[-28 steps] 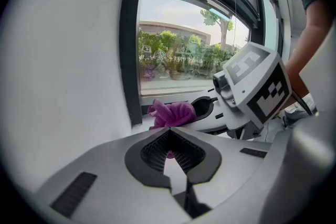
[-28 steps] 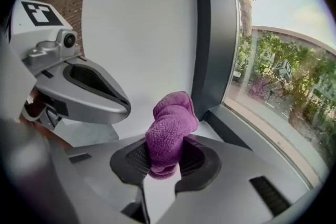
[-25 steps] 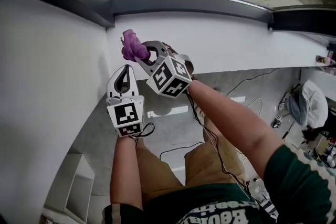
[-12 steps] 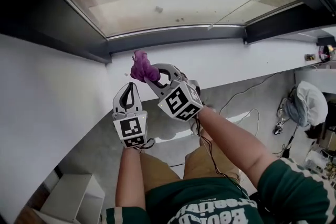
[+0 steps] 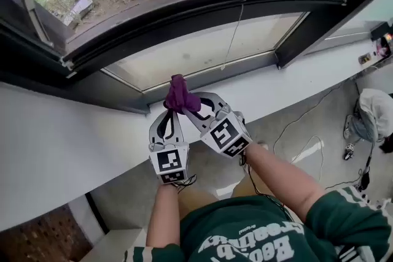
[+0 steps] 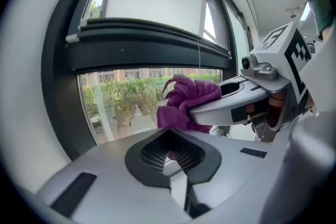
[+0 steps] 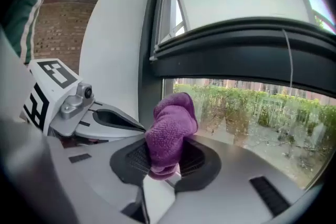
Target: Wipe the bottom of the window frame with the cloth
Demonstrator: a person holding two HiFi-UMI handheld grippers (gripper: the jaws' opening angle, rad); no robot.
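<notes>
A purple cloth (image 5: 178,95) is bunched between the jaws of my right gripper (image 5: 187,105), which is shut on it; the same cloth (image 7: 169,134) sticks up from the jaws in the right gripper view. My left gripper (image 5: 167,116) hangs just beside it, jaws closed on nothing, with the cloth (image 6: 185,104) just ahead of its tips. Both are raised in front of the dark bottom window frame (image 5: 202,73), the cloth a short way from it. The white sill (image 5: 80,138) runs below.
The window pane (image 5: 202,46) shows greenery outside. A dark upright frame post (image 5: 307,27) stands at the right. Cables and a bag (image 5: 371,116) lie on the floor at the right.
The head view has tilted up from the sill to the window. Both grippers have risen with the cloth toward the bottom frame, staying side by side.
</notes>
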